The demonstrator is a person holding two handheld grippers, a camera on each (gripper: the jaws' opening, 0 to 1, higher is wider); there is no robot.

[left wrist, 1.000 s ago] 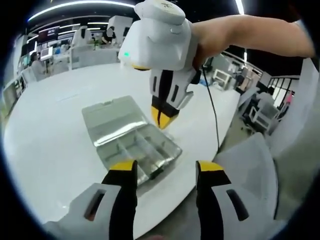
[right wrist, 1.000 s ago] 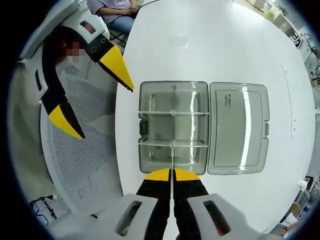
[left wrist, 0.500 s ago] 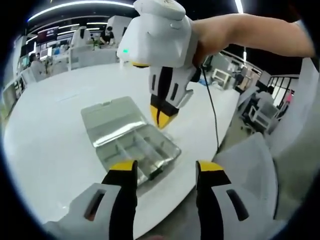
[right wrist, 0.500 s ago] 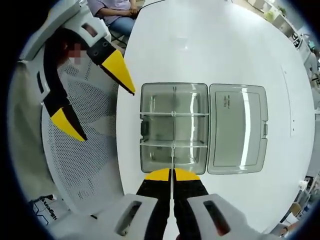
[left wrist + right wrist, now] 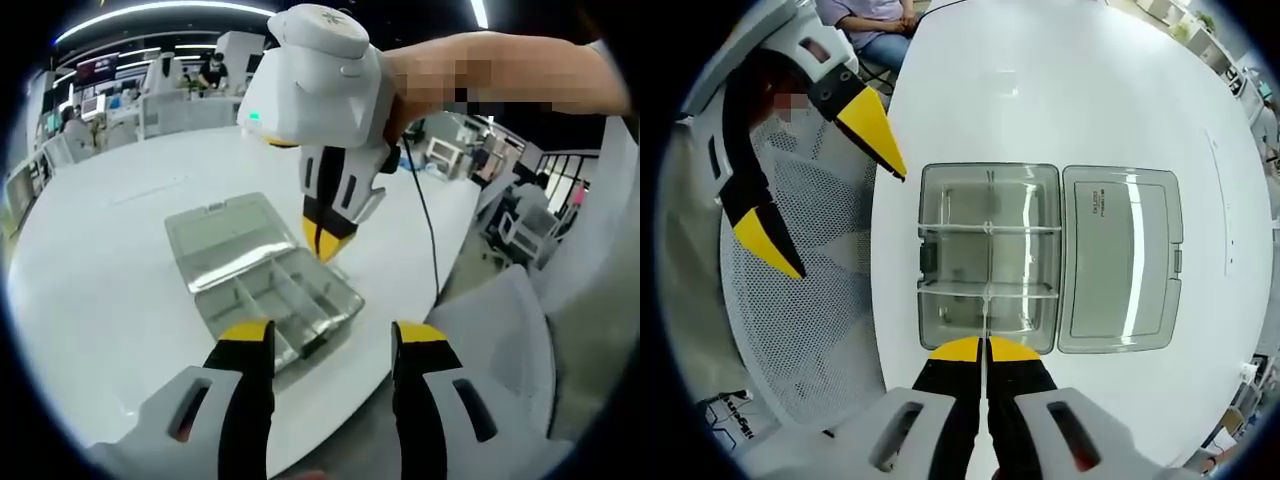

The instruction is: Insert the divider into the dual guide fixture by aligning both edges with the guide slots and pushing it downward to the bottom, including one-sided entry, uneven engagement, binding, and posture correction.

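Note:
A clear plastic compartment box (image 5: 923, 262) lies open on the white table, its lid (image 5: 1120, 260) folded flat beside it. Cross walls split the tray into several cells. My right gripper (image 5: 985, 346) hangs above the box's near wall, shut on a thin clear divider (image 5: 985, 312) seen edge-on and pointing down into the tray. In the left gripper view the right gripper (image 5: 326, 240) hovers over the box (image 5: 300, 300) with its yellow tips pressed together. My left gripper (image 5: 332, 345) stands open off the table edge, nothing between its fingers; it is also in the right gripper view as the left gripper (image 5: 830, 200).
The round white table (image 5: 90, 300) ends close to the box on the near side. A grey mesh chair (image 5: 810, 330) stands beyond that edge. A cable (image 5: 425, 230) trails from the right gripper. A seated person (image 5: 875, 20) is at the table's far side.
The right gripper with the divider has shifted very slightly above the box. The left gripper stays open in about the same place.

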